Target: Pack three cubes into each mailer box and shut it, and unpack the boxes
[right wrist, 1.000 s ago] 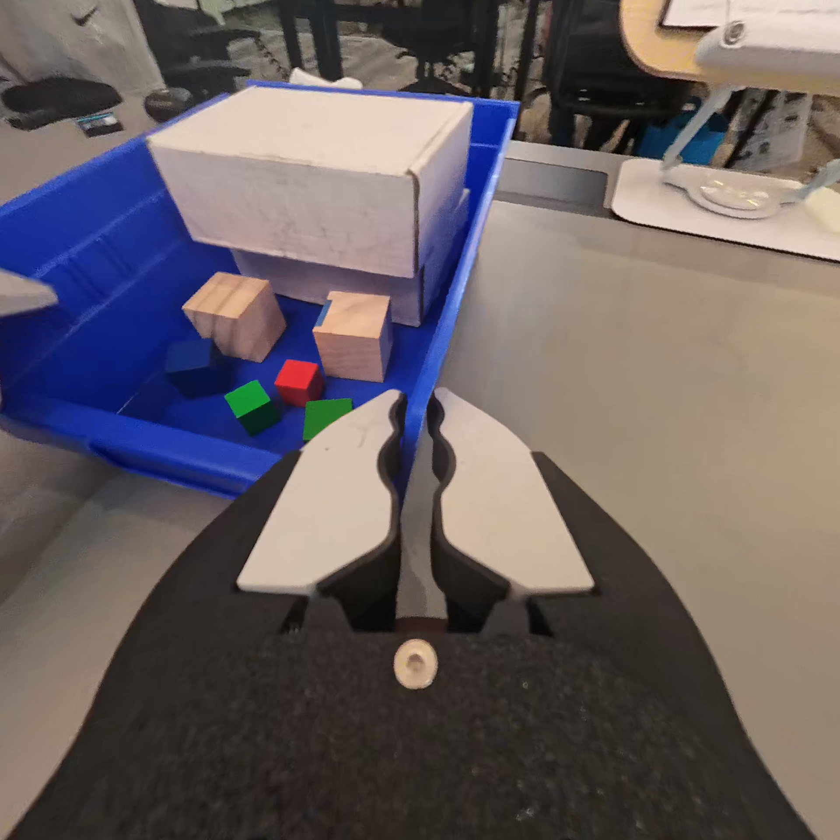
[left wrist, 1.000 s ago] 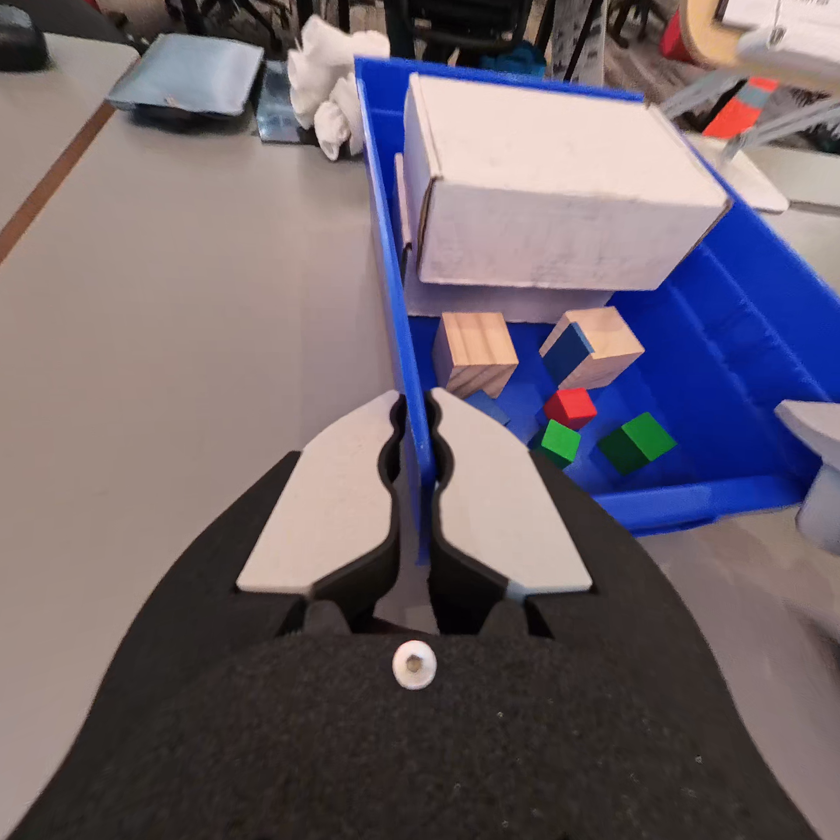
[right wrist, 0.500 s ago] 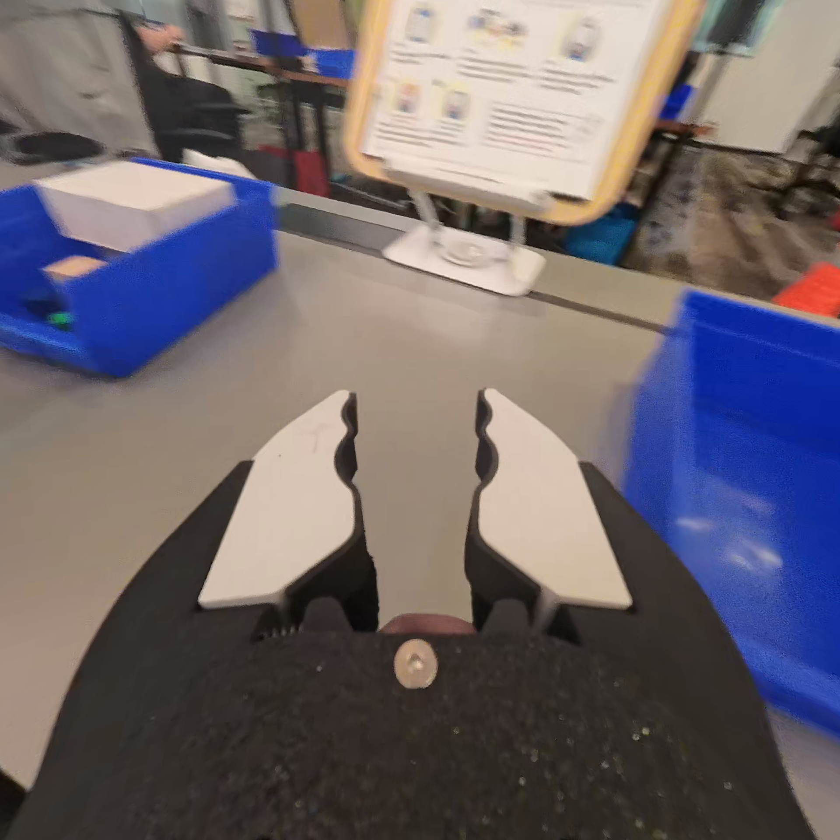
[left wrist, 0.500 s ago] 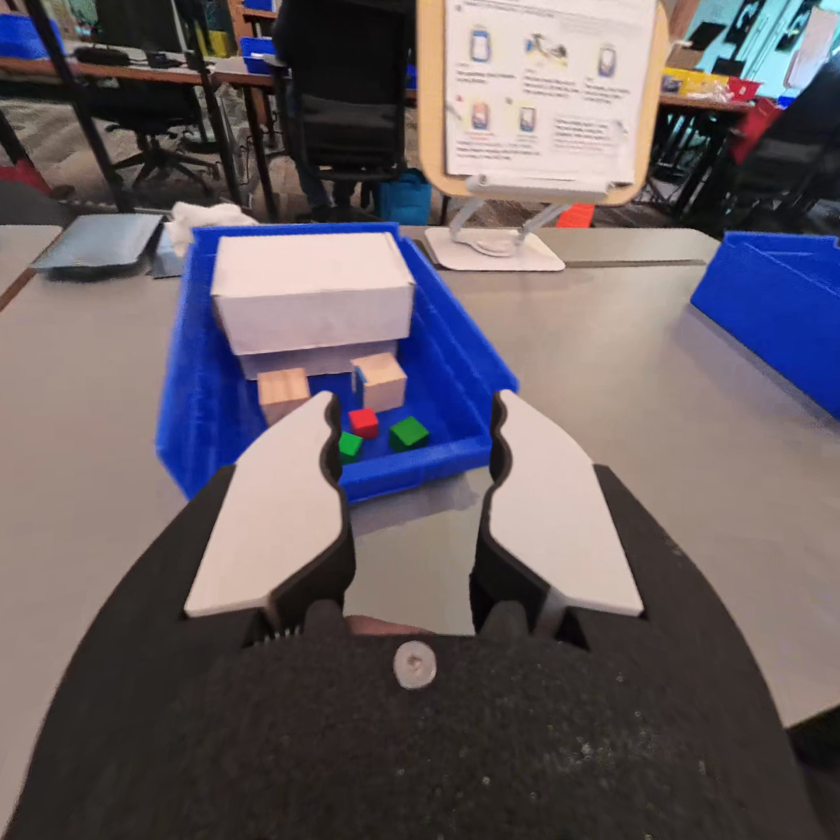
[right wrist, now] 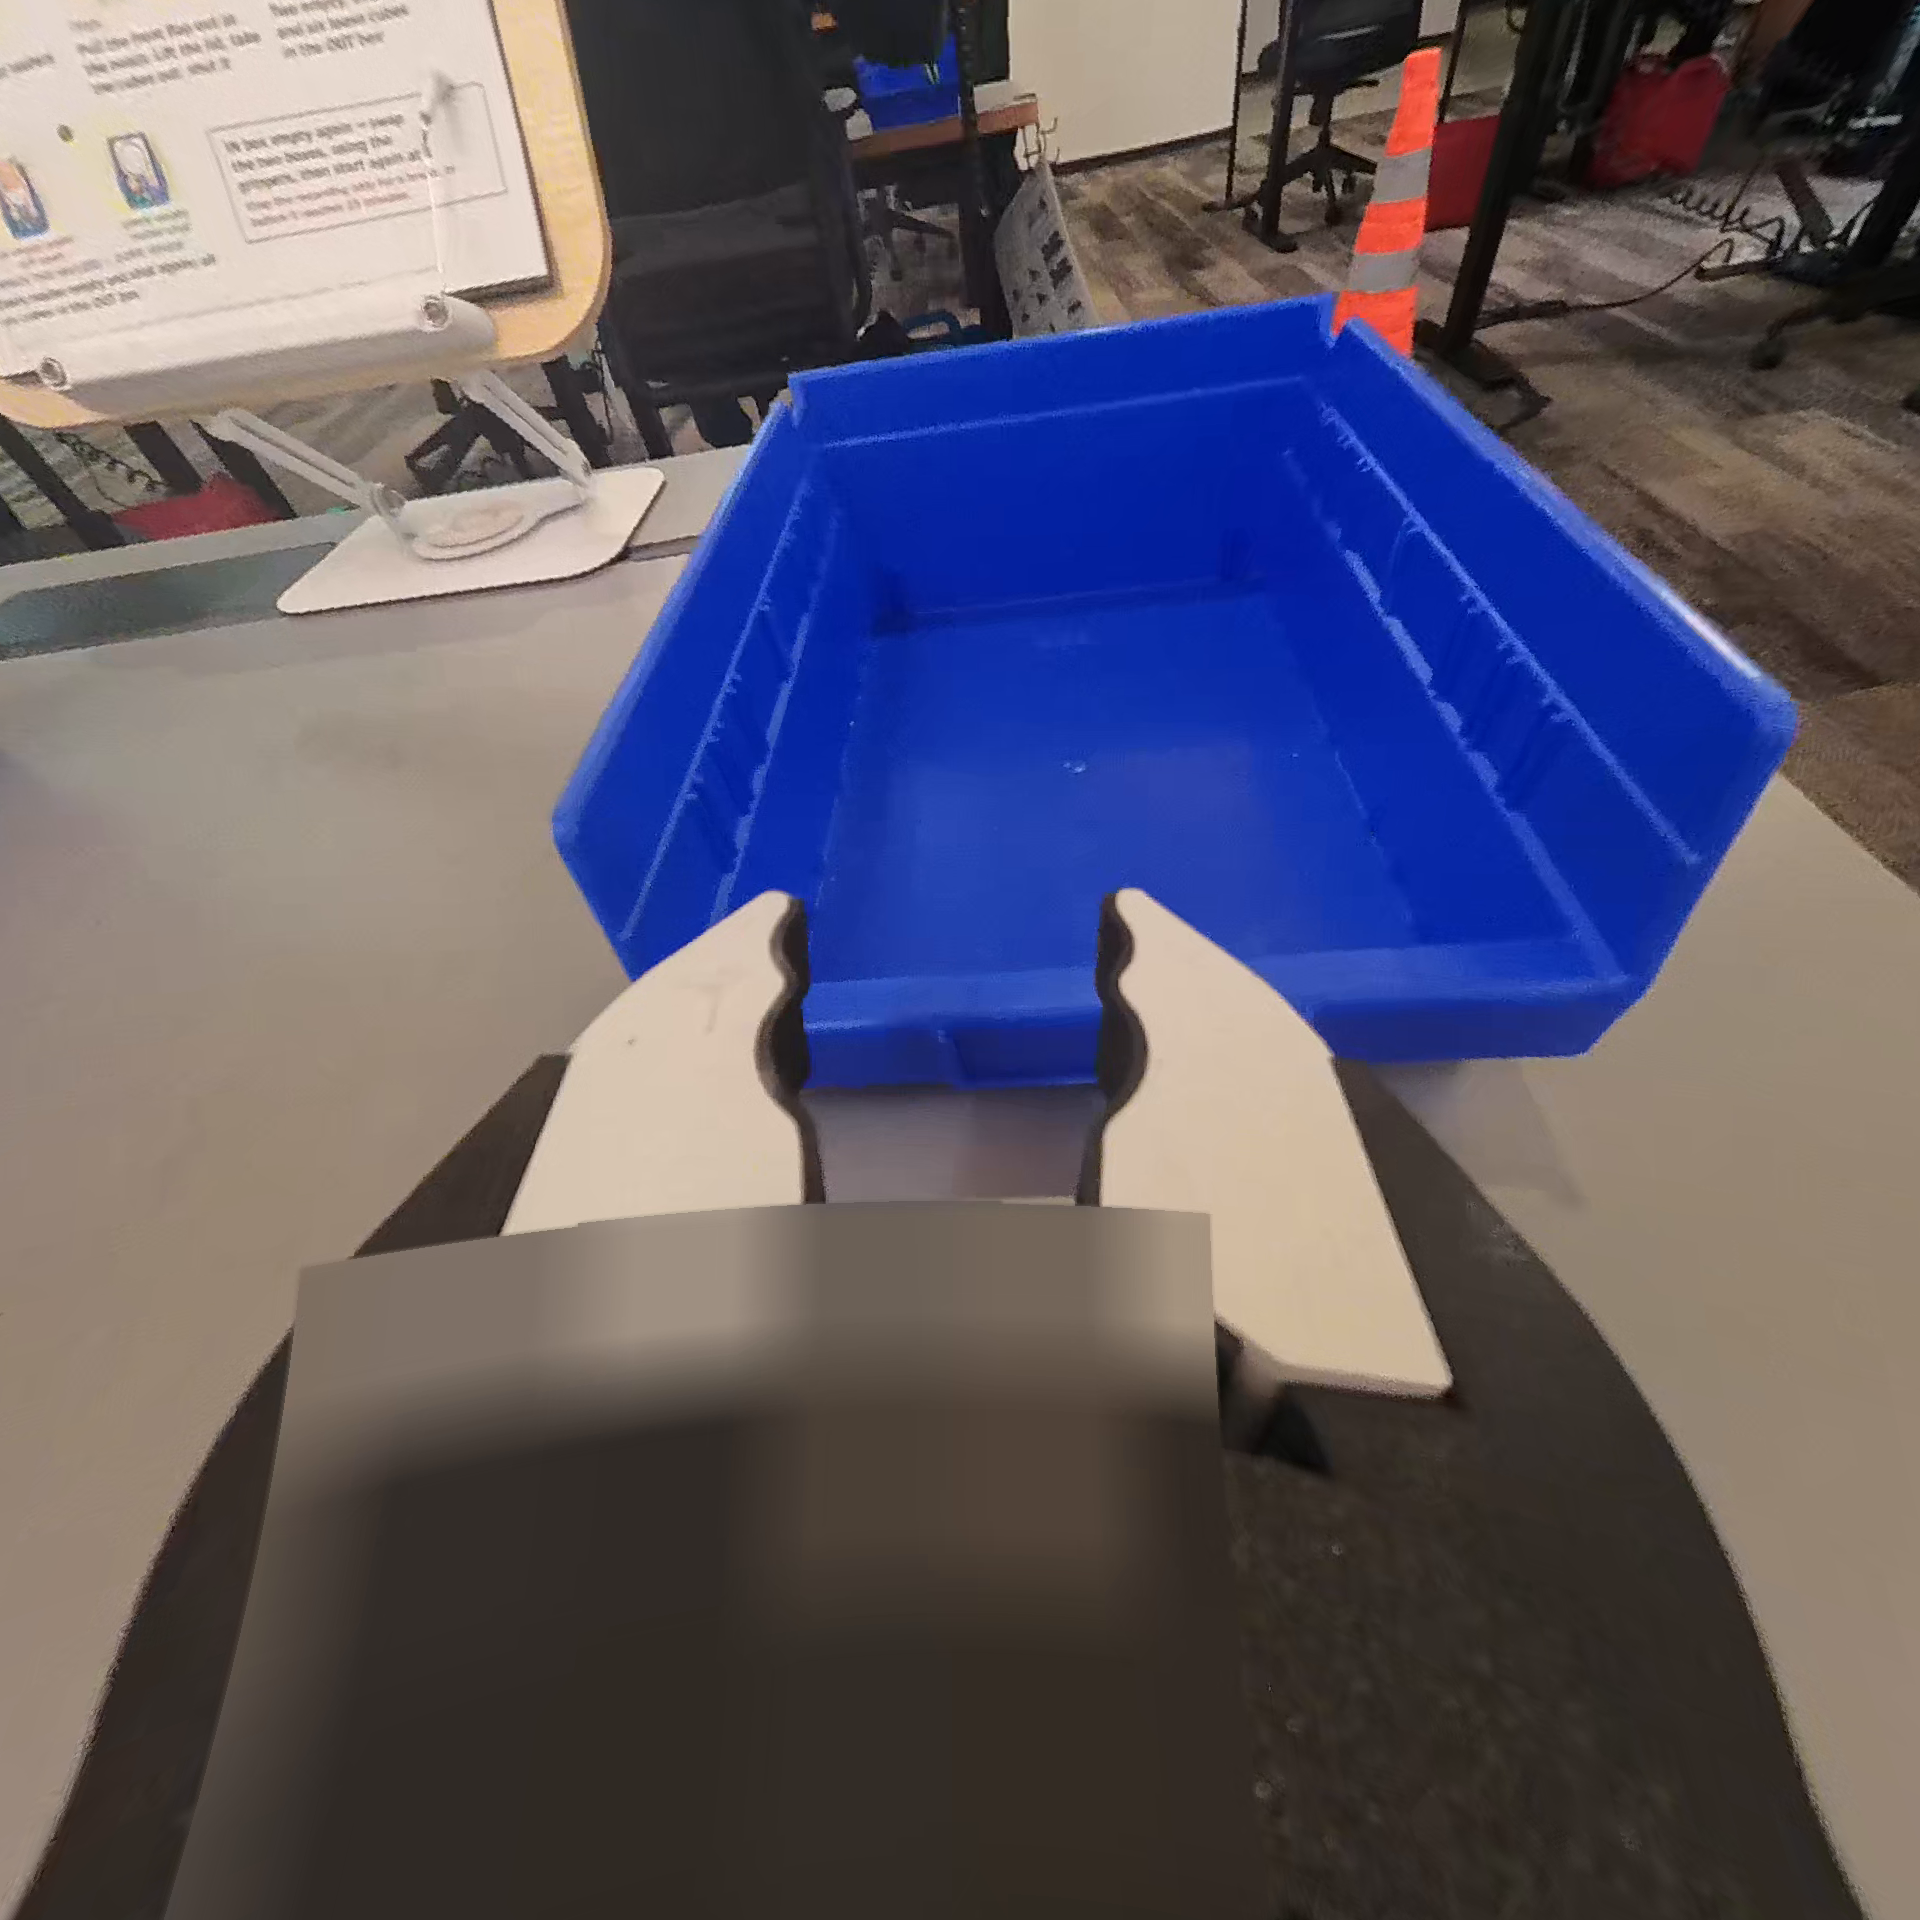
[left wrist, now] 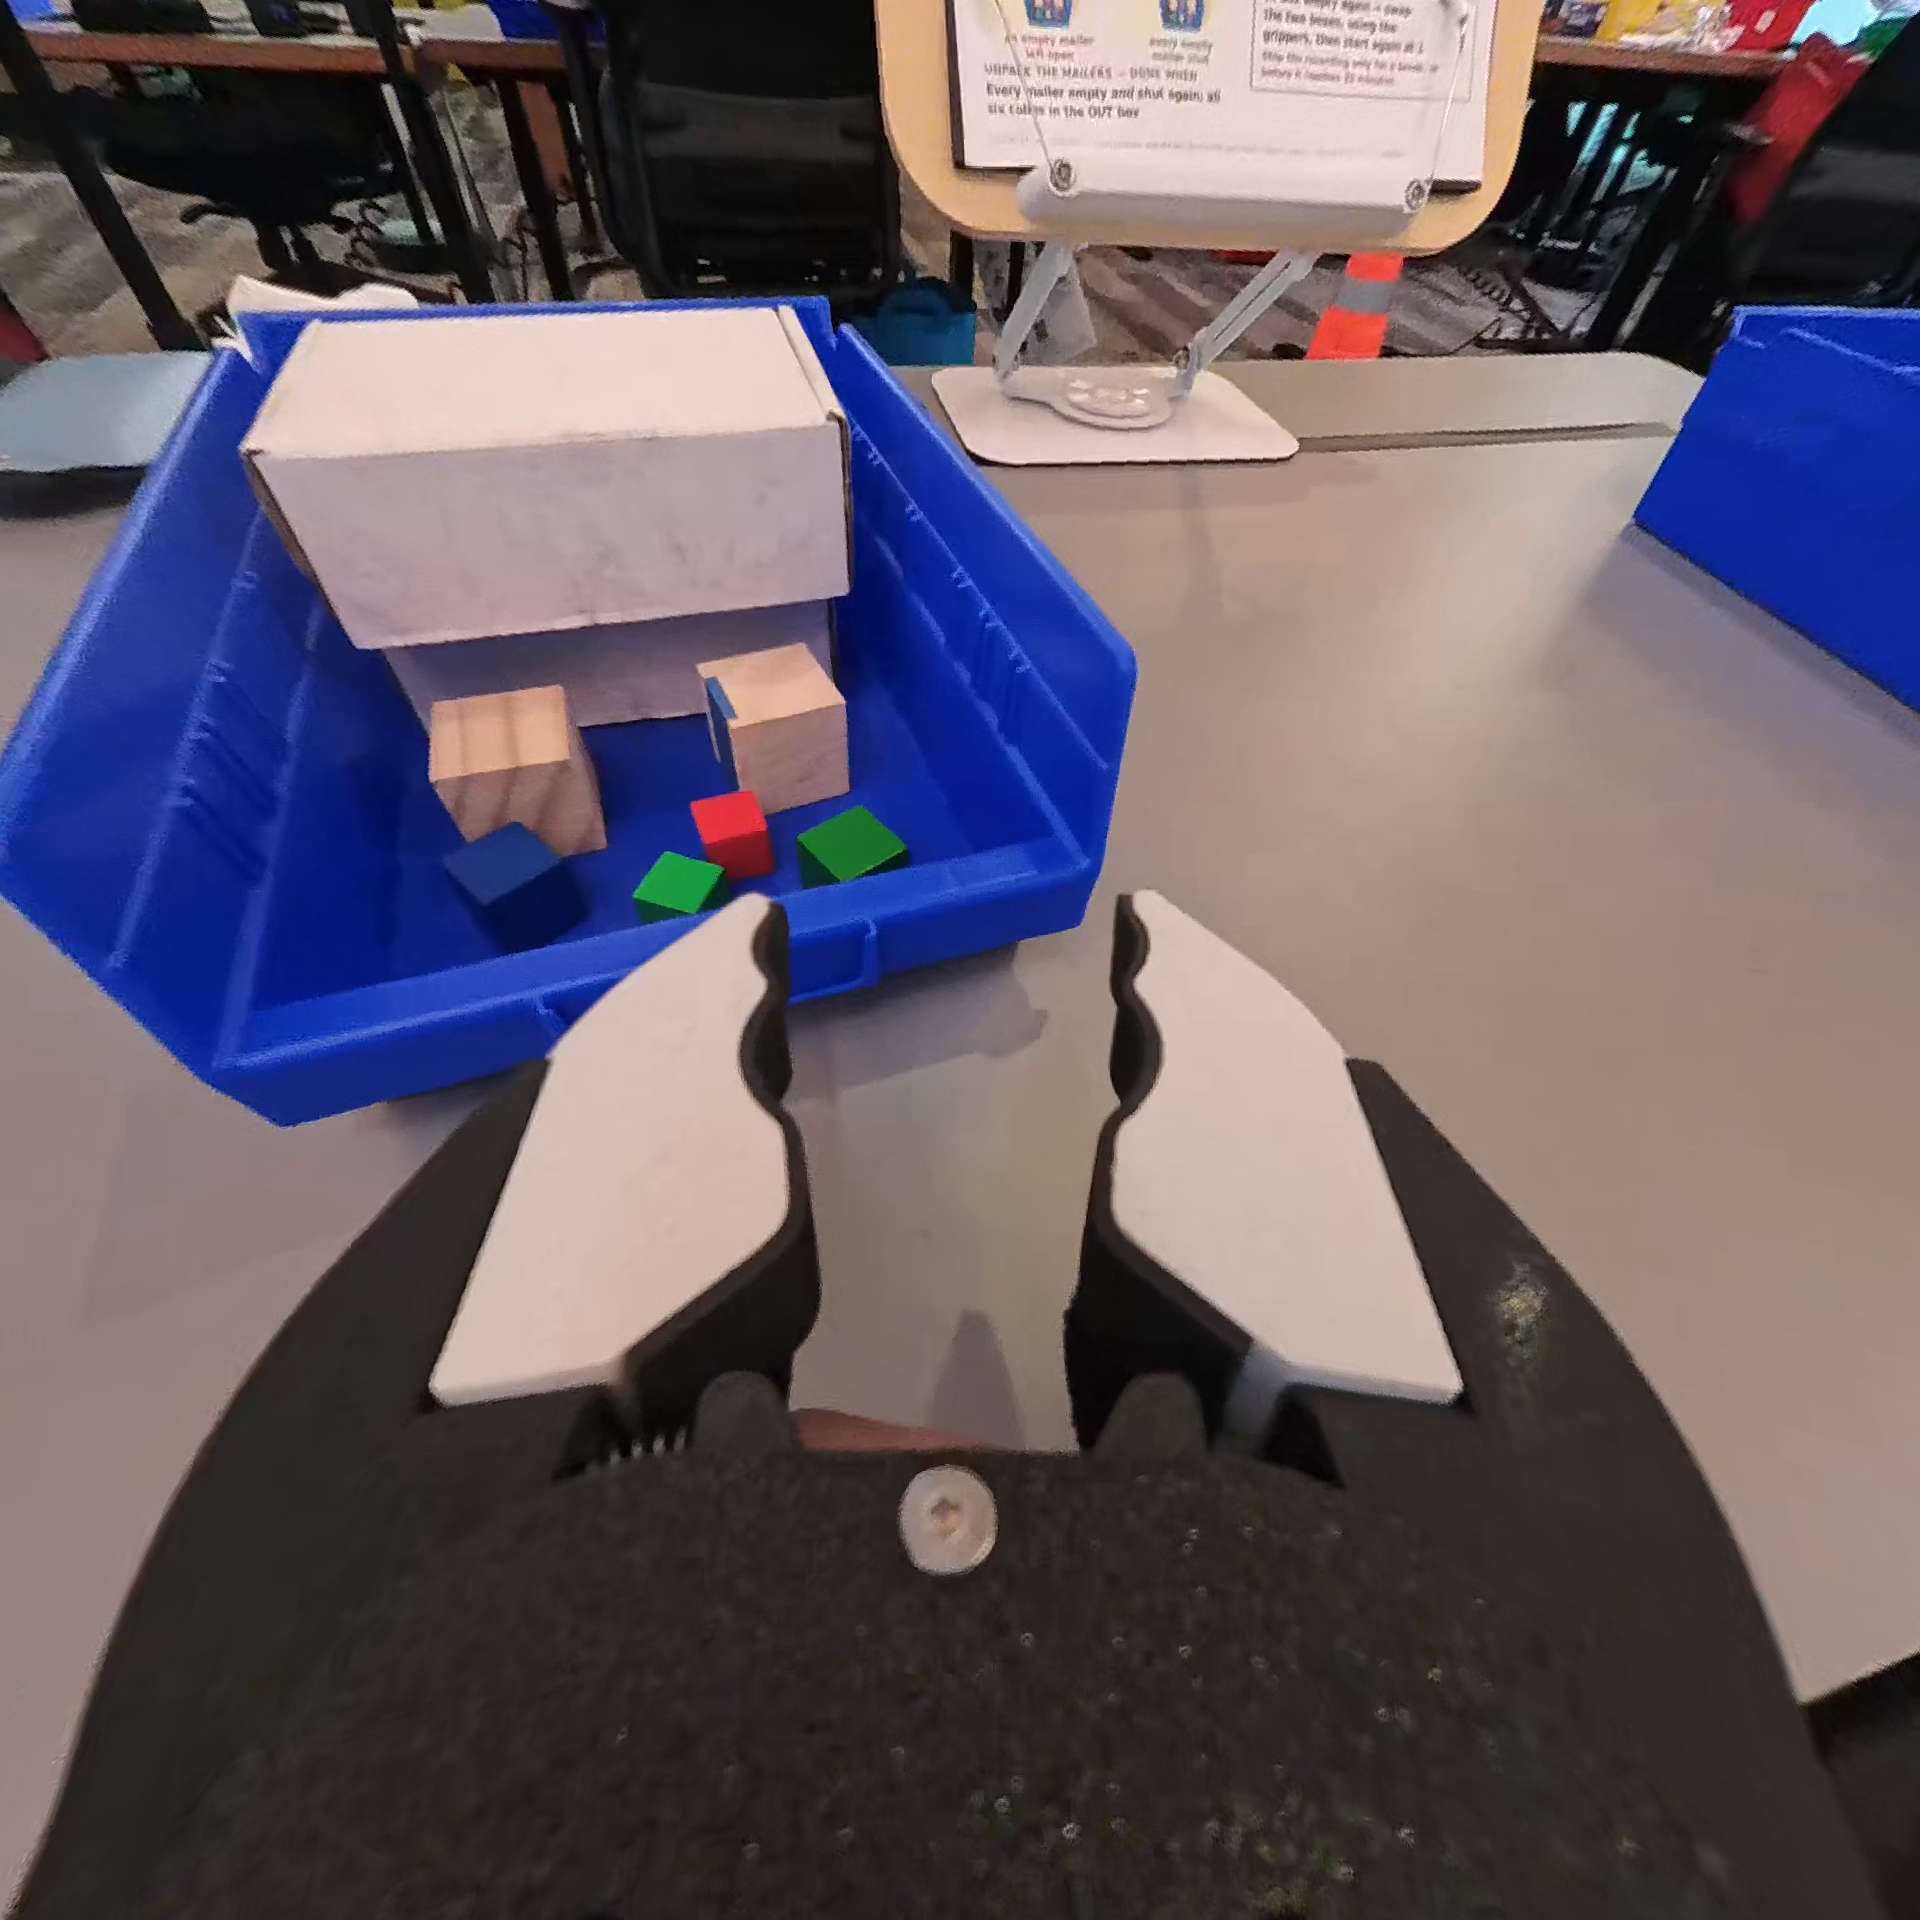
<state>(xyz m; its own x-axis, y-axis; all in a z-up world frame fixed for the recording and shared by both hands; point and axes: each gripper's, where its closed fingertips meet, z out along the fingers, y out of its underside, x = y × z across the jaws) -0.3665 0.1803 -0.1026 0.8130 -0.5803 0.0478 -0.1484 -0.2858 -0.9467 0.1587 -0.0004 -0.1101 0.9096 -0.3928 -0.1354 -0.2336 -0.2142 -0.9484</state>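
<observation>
Smooth grey table, ribbed plastic bins

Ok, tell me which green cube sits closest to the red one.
The left green cube: it touches the red cube; the right green cube sits apart.

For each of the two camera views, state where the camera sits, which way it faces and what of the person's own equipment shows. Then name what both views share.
Left wrist view: sits on the left tool, faces forward and down at a blue bin holding white boxes and cubes; its open fingers show.
Right wrist view: sits on the right tool, faces an empty blue bin; its open fingers show.
Shared: the grey table, the instruction board's stand, and the empty bin at the left view's right edge.
</observation>
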